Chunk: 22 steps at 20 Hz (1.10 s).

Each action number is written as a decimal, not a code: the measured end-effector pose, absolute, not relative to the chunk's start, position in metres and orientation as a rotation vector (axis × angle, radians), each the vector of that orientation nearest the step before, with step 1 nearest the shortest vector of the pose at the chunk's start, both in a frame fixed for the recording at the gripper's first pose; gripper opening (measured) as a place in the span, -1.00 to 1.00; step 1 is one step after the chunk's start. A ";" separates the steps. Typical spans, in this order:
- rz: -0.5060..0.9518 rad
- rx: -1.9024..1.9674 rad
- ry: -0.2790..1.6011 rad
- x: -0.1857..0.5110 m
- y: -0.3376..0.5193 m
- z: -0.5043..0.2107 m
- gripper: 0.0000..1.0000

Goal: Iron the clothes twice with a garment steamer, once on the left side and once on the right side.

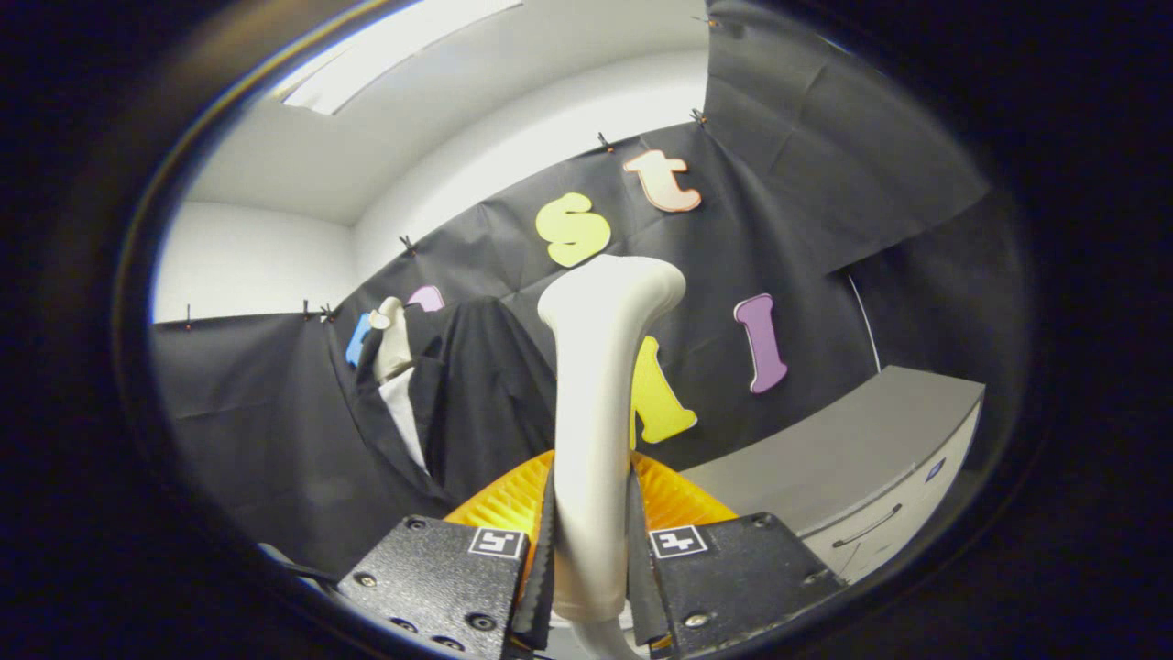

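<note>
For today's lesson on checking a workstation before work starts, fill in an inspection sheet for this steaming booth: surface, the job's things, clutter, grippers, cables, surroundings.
Surface: grey cabinet top, bare where seen.
Job's things: white plastic garment steamer handle, upright between the fingers, its head tilted toward the wall; orange ribbed part behind it; dark jacket over a white shirt, hanging beyond the fingers, apart from the steamer.
Clutter: nothing seen.
Grippers: hand-held gripper, both fingers pressed on the handle.
Cables: thin white line runs down the wall; cannot tell what it is.
Surroundings: black cloth wall, white ceiling with a light panel.
</note>
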<state>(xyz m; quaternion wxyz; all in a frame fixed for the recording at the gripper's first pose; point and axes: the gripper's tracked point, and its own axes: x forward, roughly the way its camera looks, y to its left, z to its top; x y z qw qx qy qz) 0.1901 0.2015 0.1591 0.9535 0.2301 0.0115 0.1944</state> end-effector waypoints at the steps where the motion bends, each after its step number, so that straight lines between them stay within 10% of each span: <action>1: 0.403 0.472 0.012 0.184 0.212 0.161 -0.27; 22: 0.692 0.263 -0.099 0.201 0.393 0.230 -0.27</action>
